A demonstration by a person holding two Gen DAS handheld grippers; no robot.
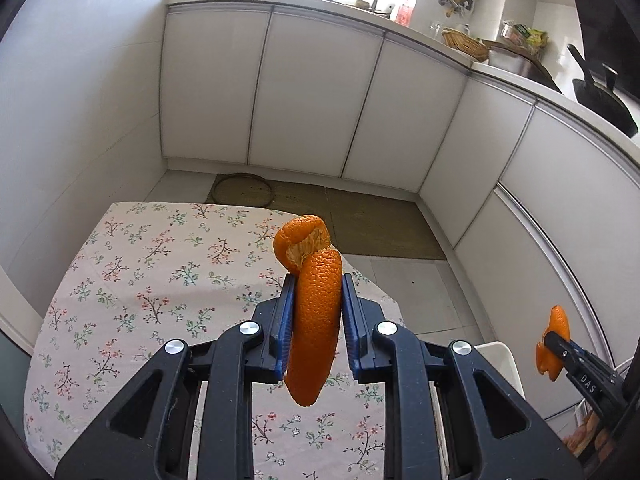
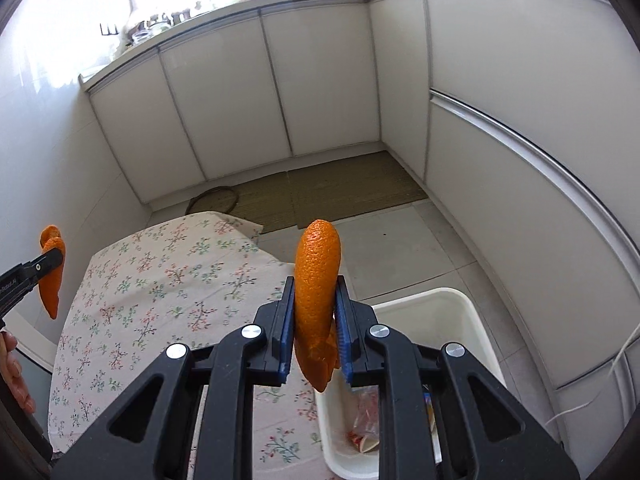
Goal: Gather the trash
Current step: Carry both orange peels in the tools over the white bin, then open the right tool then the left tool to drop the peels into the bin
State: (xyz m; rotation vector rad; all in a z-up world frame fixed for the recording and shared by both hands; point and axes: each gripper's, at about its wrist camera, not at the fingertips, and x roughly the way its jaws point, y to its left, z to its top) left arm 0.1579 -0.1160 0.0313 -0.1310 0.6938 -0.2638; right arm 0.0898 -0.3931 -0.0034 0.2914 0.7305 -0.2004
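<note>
- The left gripper (image 1: 314, 276) is clamped on a curled orange peel (image 1: 314, 320), blue pads pressing both its sides, at the centre of the left wrist frame above the floral tablecloth (image 1: 140, 300).
- The right gripper (image 2: 314, 280) grips a second orange peel (image 2: 316, 292), centre of the right wrist frame.
- A white bin (image 2: 460, 320) sits lower right in that frame, holding what looks like wrappers, partly hidden by the gripper.
- White cabinets (image 2: 320, 80) fill the top of the frame.

Each tool (image 1: 314, 312) is black plastic with blue ribbed pads (image 1: 285, 320). Round silver screws (image 1: 176, 347) stud its arms. White lettering marks the side.
</note>
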